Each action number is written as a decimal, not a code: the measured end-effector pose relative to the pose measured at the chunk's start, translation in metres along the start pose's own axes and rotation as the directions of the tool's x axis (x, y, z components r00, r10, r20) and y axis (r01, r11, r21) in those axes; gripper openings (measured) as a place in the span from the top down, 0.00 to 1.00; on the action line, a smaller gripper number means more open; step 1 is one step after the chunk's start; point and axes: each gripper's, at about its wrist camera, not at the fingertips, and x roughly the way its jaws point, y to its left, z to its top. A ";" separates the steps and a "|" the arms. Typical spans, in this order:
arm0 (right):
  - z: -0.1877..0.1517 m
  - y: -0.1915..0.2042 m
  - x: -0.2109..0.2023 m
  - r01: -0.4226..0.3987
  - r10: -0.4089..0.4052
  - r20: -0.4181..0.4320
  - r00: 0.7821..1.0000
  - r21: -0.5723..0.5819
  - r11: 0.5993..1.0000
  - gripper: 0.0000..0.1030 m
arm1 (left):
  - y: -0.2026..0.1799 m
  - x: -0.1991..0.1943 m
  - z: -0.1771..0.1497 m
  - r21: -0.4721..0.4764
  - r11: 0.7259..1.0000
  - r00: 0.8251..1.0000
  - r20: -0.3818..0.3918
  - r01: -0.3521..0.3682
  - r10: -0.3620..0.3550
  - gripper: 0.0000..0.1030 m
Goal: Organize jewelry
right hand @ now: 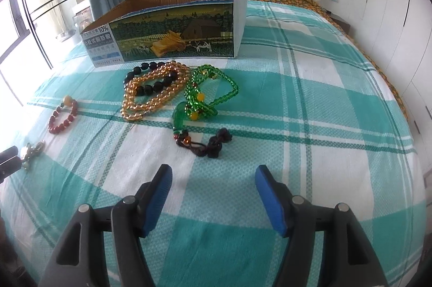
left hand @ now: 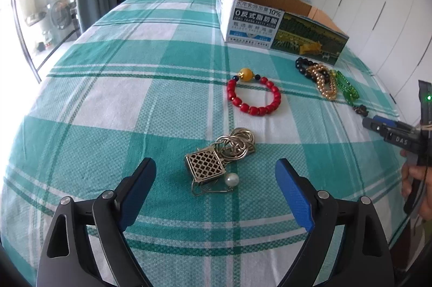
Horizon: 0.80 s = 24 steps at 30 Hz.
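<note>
My left gripper is open, its blue pads on either side of a silver chain piece with a lattice box charm and a pearl. Beyond it lies a red bead bracelet with a yellow bead. My right gripper is open and empty, just short of a dark knotted tassel on a green bead necklace. A gold bead strand and a black bead bracelet lie beside it. An open cardboard box stands behind them.
Everything lies on a bed with a teal and white checked cover. White wardrobe doors run along the right. A curtain and glass door are at the left. The right gripper shows at the left view's edge.
</note>
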 end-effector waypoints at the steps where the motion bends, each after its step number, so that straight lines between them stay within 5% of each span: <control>1: 0.003 0.000 0.002 -0.012 0.012 0.002 1.000 -0.003 1.000 0.36 | 0.001 0.004 -0.001 -0.001 1.000 1.000 -0.010 0.001 -0.001 0.12; 5: 0.009 0.005 0.007 -0.053 0.053 0.023 0.998 -0.020 0.998 0.37 | -0.005 0.006 -0.002 0.042 0.999 1.000 0.017 -0.005 0.005 0.12; 7: 0.008 0.008 0.007 -0.055 0.056 0.035 0.998 -0.032 0.998 0.51 | -0.008 0.009 0.001 0.058 0.998 1.000 0.010 0.018 -0.019 0.12; 8: 0.008 0.009 0.006 -0.051 0.052 0.036 0.998 -0.031 0.998 0.73 | -0.008 0.011 0.003 0.066 0.998 1.000 0.008 0.021 -0.022 0.12; 9: 0.008 0.007 0.006 -0.057 0.058 0.035 0.998 -0.020 0.998 0.85 | -0.009 0.012 0.005 0.070 0.997 1.000 0.008 0.024 -0.025 0.13; 11: 0.006 0.004 0.004 -0.073 0.072 0.036 0.997 0.006 0.997 0.86 | -0.008 0.013 0.008 0.067 0.997 0.999 0.020 0.040 -0.042 0.23; 14: -0.001 0.001 -0.006 -0.079 0.078 0.046 0.996 0.024 0.997 0.87 | -0.010 0.015 0.012 0.090 0.994 0.998 0.024 0.055 -0.058 0.68; 16: -0.007 0.000 -0.016 -0.086 0.084 0.058 0.995 0.029 0.996 0.88 | -0.010 0.014 0.014 0.082 0.993 0.996 0.025 0.079 -0.082 0.83; 24: -0.018 0.002 -0.069 -0.129 0.126 0.111 0.986 0.022 0.991 0.88 | -0.011 -0.009 0.013 0.017 0.993 0.990 0.072 0.119 -0.120 0.86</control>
